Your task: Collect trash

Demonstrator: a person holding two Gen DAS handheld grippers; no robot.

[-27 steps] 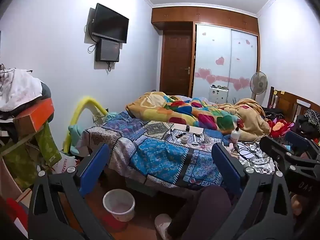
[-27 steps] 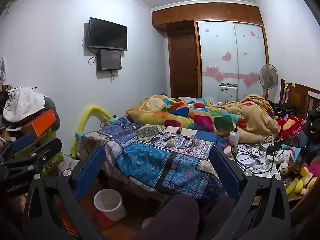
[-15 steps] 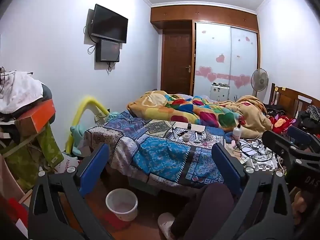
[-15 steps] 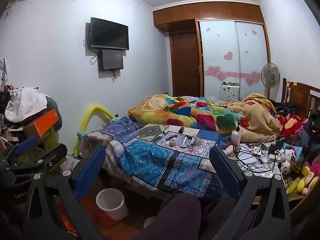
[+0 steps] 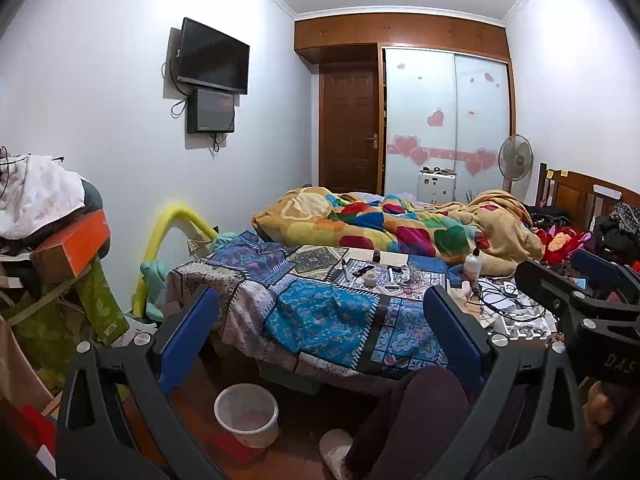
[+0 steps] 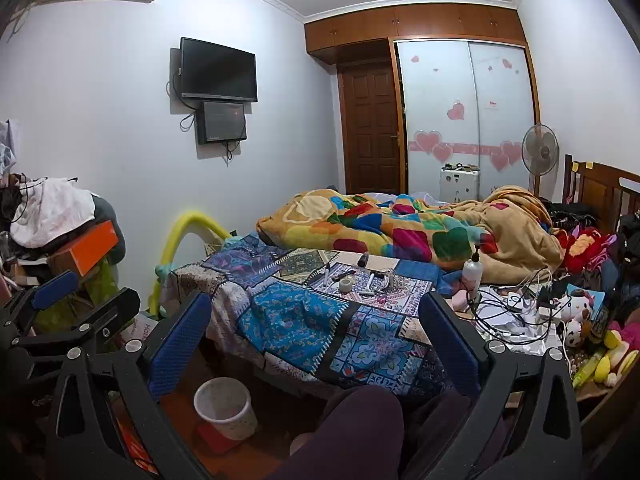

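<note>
2 grippers hang in the air near the foot of a big bed (image 5: 320, 312), and both are spread wide with nothing between their blue pads. The bed fills the middle of the room and wears a patchwork cover (image 6: 296, 320) in blue, purple and white. A bright blanket (image 5: 384, 224) with hearts in many colors lies bunched up on the far half. On the far wall stand a brown door (image 5: 348, 128) and a white sliding closet (image 5: 444, 120) with pink hearts. A black TV (image 6: 218, 70) hangs on the left wall. A heap of clothes with an orange box (image 5: 72, 240) sits at the near left.

The left gripper (image 5: 320, 332) points at the bed, and the right gripper (image 6: 316, 332) does too. From the left camera, the right gripper also shows at the far right edge.

A white trash bin (image 5: 246, 414) stands on the floor near the foot of the bed, below and a bit left of both grippers. A fan (image 6: 540, 152) stands by the closet. A white pump bottle (image 6: 472, 272) stands upright on the right side of the bed, just beside a tangle of cables (image 6: 512, 308). Small things lie on the cover in the middle of the bed, and 1 is a roll of tape (image 6: 346, 285). I cannot tell which ones are trash.
</note>
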